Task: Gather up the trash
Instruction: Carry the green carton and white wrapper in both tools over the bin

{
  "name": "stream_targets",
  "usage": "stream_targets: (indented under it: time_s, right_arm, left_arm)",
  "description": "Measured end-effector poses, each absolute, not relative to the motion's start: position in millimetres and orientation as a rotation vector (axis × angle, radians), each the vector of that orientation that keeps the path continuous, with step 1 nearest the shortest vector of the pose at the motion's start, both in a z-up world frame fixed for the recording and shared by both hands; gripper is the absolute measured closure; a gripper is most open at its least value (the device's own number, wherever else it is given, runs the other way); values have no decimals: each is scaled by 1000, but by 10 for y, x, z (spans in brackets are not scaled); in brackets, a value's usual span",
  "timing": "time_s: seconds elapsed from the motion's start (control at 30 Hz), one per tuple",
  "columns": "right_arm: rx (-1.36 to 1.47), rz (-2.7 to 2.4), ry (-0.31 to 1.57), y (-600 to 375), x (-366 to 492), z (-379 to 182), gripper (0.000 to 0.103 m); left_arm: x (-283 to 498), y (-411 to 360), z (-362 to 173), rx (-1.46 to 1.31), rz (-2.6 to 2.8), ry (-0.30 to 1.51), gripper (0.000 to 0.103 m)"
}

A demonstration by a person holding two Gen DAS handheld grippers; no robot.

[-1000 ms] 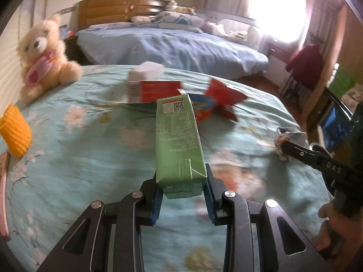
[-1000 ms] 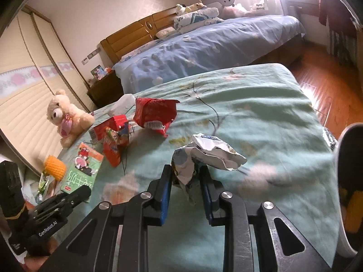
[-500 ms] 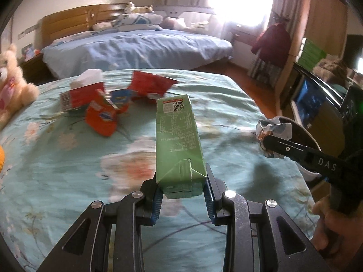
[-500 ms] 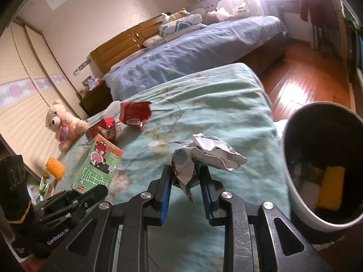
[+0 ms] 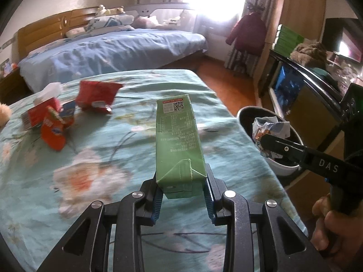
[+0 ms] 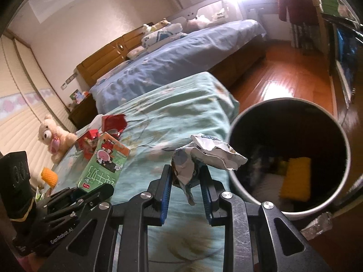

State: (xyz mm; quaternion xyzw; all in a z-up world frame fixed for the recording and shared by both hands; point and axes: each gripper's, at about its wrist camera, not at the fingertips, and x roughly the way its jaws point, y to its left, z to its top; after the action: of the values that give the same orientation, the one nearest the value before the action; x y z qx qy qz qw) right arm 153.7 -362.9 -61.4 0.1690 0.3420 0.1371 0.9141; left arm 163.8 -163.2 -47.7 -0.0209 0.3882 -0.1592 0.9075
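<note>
My left gripper (image 5: 182, 200) is shut on the base of a green drink carton (image 5: 178, 136), held above the teal floral bedspread (image 5: 113, 158). My right gripper (image 6: 186, 192) is shut on a crumpled white and blue wrapper (image 6: 204, 154), close to the rim of a round bin (image 6: 233, 181) beside the bed. The left wrist view shows that wrapper (image 5: 270, 129) over the bin (image 5: 283, 167). The carton (image 6: 103, 163) and left gripper (image 6: 90, 195) appear at lower left in the right wrist view. A yellow item (image 6: 295, 176) lies inside the bin.
Red packets (image 5: 97, 95) and a red tissue box (image 5: 43, 111) lie on the far part of the bed. A teddy bear (image 6: 54, 136) and an orange item (image 6: 48, 175) sit by the headboard side. A second bed (image 5: 109, 49), wooden floor (image 6: 283, 72) and a dark cabinet (image 5: 306, 95) surround it.
Both grippers have swept right across the bed toward its foot, still holding carton and wrapper. The bin has come into view and now lies close under the wrapper.
</note>
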Motion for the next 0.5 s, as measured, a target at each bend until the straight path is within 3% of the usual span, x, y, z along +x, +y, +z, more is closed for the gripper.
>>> stream_targets:
  time_s: [0.5]
  right_arm:
    - [402, 176, 696, -4186, 1414, -664, 78]
  left_arm:
    - [1783, -2120, -472, 6, -424, 797, 73]
